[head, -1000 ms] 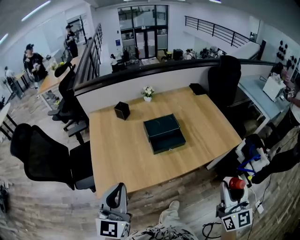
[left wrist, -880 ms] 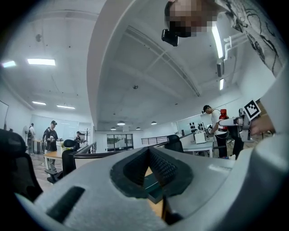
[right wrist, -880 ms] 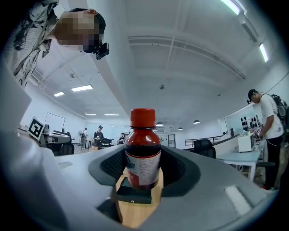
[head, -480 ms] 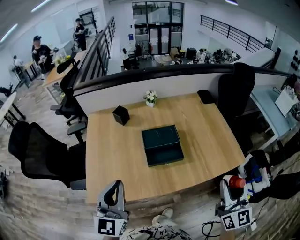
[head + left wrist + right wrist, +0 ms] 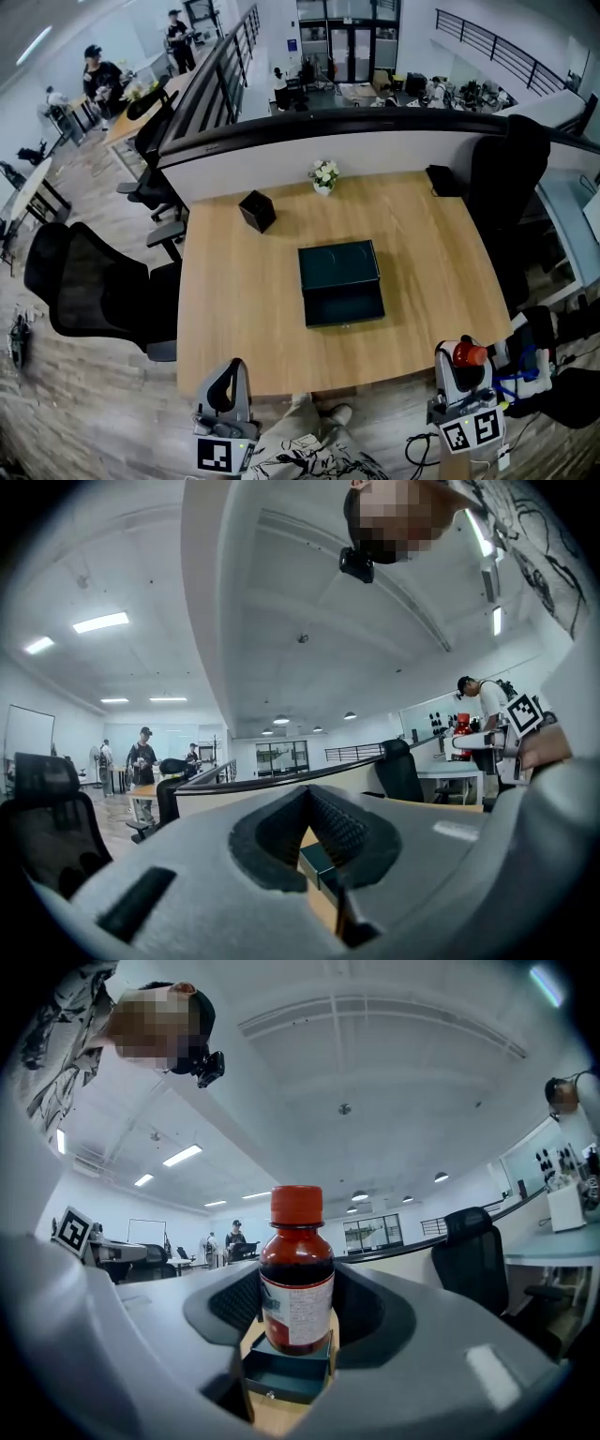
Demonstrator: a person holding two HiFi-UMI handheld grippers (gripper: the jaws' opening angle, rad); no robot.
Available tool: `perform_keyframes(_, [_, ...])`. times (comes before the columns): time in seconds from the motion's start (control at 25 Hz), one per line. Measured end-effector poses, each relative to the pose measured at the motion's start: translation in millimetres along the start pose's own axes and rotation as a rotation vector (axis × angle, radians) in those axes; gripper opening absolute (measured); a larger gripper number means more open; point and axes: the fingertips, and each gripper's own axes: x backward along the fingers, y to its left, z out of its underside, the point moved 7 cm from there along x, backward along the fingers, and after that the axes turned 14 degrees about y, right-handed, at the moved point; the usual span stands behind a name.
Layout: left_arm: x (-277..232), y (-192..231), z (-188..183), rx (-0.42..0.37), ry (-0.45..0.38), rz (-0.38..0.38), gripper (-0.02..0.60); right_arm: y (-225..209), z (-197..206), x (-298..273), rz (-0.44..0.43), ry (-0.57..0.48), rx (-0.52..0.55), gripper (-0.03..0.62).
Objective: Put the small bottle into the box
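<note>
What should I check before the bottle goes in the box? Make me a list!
1. The small bottle is gripped in the right tongs: ok.
2. The bottle is upright with its red cap on: ok.
3. The box lies open on the table: ok.
4. The bottle is above the box: not ok, it's short of the table's near edge.
5. The left tongs are empty and clear of the box: ok.

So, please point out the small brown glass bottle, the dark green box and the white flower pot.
Small brown glass bottle (image 5: pixel 296 1260): right gripper view, dark upper body.
Dark green box (image 5: pixel 337 265): head view, its flat top.
White flower pot (image 5: pixel 322 188): head view, pot's side.
</note>
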Motion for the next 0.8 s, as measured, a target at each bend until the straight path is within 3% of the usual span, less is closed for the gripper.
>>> perform_keyframes(0.24, [-37, 16, 3, 0.019, 0.018, -0.006, -0.002, -3, 0, -46, -0.041, 0.032, 0.035, 0.235])
perform_keyframes(0.56, [-101, 48, -17, 0.042, -0.026, 0.018, -0.001, -1, -41, -107, -0.064, 0.017, 0.108, 0.235])
perform_keyframes(0.8, [-141, 72, -5, 0.056, -0.002, 0.042, -0.002, 5, -43, -151, -0.099, 0.067, 0.164, 0.235])
